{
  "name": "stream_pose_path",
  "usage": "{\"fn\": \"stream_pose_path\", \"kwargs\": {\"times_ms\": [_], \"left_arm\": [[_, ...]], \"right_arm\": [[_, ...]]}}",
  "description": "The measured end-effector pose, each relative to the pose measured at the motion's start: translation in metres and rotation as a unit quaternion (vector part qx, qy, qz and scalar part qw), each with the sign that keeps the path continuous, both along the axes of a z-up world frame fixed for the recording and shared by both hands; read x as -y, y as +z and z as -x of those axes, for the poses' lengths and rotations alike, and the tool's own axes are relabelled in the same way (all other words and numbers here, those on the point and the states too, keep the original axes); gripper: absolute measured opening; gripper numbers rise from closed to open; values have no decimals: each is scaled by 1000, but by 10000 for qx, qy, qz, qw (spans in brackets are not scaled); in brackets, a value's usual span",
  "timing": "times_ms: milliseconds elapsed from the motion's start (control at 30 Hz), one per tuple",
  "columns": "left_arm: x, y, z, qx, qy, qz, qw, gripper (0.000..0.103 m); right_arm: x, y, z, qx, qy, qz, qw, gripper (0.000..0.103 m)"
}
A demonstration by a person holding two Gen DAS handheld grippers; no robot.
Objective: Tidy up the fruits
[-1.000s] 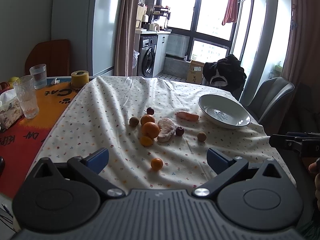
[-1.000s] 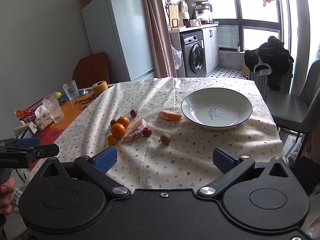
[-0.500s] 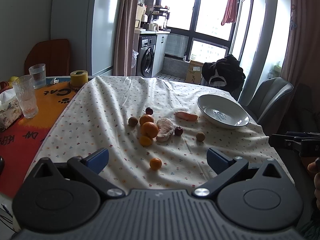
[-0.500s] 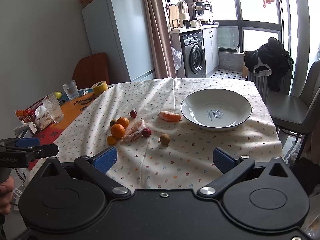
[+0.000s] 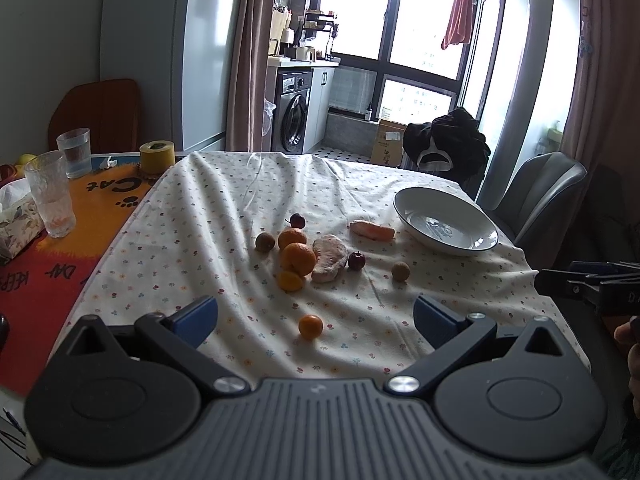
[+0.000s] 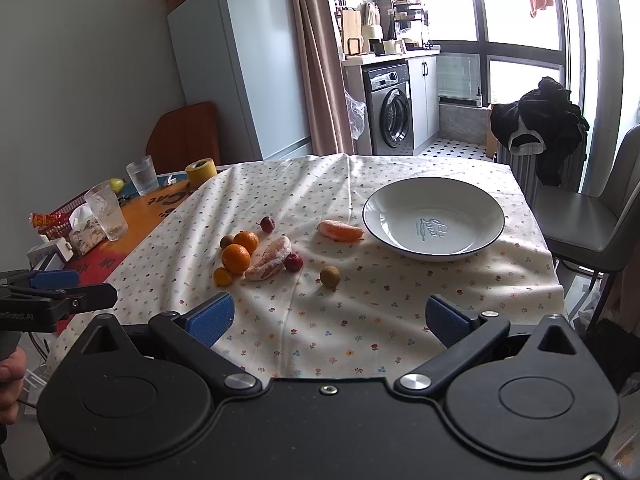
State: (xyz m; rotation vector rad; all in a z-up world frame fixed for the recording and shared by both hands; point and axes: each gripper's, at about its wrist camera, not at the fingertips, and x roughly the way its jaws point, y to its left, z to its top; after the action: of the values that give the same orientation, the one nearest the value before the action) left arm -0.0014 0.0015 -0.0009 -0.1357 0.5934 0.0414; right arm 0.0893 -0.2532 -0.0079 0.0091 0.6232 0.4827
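Loose fruit lies mid-table on the flowered cloth (image 5: 224, 216): two oranges (image 5: 298, 258), a small one beside them (image 5: 290, 281), a peeled citrus segment (image 5: 329, 258), an orange-pink segment (image 5: 372, 231), two dark red fruits (image 5: 356, 260) and two brown round ones (image 5: 400, 271). One small orange (image 5: 311, 326) sits alone just ahead of my left gripper (image 5: 315, 315), which is open and holds nothing. The white plate (image 6: 372, 220) at the right stands empty. My right gripper (image 6: 329, 319) is open over the near table edge, short of the brown fruit (image 6: 330, 277).
Two glasses (image 5: 52, 196), a yellow tape roll (image 5: 157, 156) and a tissue box (image 5: 18, 224) stand on the orange mat at left. A grey chair (image 6: 592, 224) sits beside the table's right edge. A fridge and washing machine lie beyond the far edge.
Almost nothing differs. Both views shifted very slightly, and the fruit and plate have stayed put. Both grippers remain open.
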Motion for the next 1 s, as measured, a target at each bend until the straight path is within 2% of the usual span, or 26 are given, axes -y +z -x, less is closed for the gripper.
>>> {"fn": "stream_pose_path", "kwargs": {"times_ms": [300,1000], "left_arm": [[-5,-11,-7,-65,6,124,9999,103],[-16,-50,-42,-159,140,180,9996,101]], "right_arm": [[-10,-7,0,51,279,61,9996,103],[-20,-54,-43,-348,453,48,9984,103]]}}
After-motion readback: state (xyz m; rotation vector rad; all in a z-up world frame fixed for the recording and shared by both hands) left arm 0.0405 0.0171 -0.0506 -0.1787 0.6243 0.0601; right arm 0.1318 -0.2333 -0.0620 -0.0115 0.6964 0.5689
